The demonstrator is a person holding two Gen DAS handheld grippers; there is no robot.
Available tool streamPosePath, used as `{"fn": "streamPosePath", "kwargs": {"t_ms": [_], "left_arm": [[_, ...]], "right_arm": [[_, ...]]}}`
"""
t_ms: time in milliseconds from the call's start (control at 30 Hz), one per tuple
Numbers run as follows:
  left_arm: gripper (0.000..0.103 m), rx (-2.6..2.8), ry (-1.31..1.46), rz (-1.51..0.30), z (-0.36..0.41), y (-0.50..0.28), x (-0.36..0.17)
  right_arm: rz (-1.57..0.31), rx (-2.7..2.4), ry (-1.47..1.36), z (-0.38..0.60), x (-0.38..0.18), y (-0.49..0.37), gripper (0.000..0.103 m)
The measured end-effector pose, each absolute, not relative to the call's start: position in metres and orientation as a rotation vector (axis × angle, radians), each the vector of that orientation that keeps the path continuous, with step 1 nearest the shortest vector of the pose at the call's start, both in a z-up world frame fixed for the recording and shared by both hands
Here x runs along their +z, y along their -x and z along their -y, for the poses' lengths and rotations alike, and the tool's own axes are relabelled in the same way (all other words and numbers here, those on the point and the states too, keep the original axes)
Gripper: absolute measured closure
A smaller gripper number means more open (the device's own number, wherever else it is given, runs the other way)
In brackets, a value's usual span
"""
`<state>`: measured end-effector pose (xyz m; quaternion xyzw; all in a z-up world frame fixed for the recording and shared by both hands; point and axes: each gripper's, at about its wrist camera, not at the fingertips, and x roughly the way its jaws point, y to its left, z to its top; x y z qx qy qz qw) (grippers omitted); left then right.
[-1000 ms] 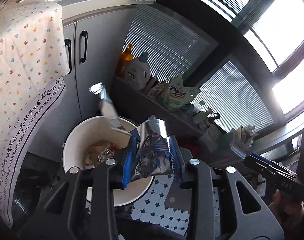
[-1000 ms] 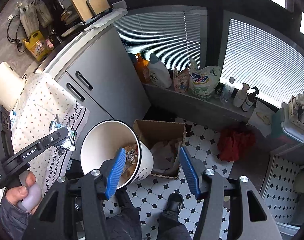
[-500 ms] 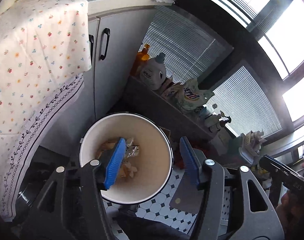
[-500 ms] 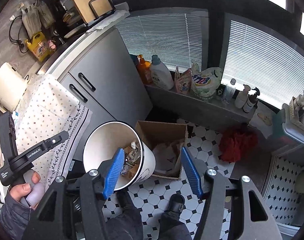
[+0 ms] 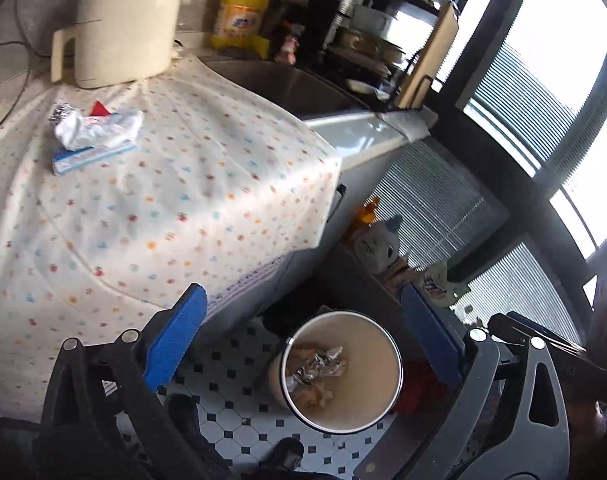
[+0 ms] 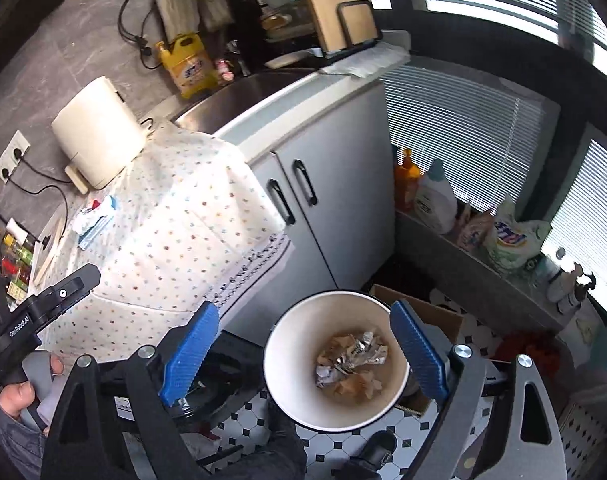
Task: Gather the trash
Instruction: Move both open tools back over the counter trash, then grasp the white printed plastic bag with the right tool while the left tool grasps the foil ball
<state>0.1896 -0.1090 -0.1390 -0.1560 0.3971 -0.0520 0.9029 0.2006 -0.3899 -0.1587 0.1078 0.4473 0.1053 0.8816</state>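
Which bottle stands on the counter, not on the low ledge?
The yellow jug beside the sink; the orange bottle and white detergent bottle stand on the ledge.

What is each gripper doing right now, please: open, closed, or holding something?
Left gripper: open, holding nothing, above the floor beside the trash bin.
Right gripper: open, holding nothing, above the bin.
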Motion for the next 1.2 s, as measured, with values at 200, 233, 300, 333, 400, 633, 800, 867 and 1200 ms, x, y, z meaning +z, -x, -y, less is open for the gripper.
{"fn": "streamPosePath", "kwargs": {"t_ms": [200, 233, 300, 333, 400, 633, 800, 867, 1200], "left_arm": [[0.006, -0.003, 0.359, -0.74, 0.044, -0.184, -0.113], [0.006, 0.012, 0.365, -0.729, 0.034, -0.182, -0.11], [0.006, 0.042, 0.371, -0.711, 0.015, -0.18, -0.104], [0.006, 0.058, 0.372, -0.708, 0.005, -0.178, -0.102], [0.006, 0.095, 0.368, -0.708, -0.016, -0.175, -0.098], [0.006, 0.212, 0.383, -0.636, -0.084, -0.154, -0.077], [0.006, 0.283, 0.406, -0.618, -0.127, -0.14, -0.079], [0.006, 0.307, 0.421, -0.608, -0.146, -0.136, -0.081], [0.006, 0.382, 0.477, -0.6, -0.224, -0.132, -0.096]], "right_arm": [[-0.908, 0.334, -0.192, 0.322, -0.138, -0.226, 0.013], [-0.907, 0.35, -0.184, 0.311, -0.135, -0.23, 0.013], [-0.903, 0.39, -0.168, 0.287, -0.131, -0.237, 0.013], [-0.898, 0.409, -0.164, 0.275, -0.129, -0.239, 0.013], [-0.892, 0.443, -0.162, 0.252, -0.126, -0.244, 0.013], [-0.909, 0.57, -0.103, 0.165, -0.124, -0.264, 0.013], [-0.922, 0.625, -0.086, 0.108, -0.124, -0.281, 0.015], [-0.931, 0.638, -0.075, 0.087, -0.127, -0.289, 0.016], [-0.977, 0.593, -0.057, 0.008, -0.152, -0.339, 0.02]]}}
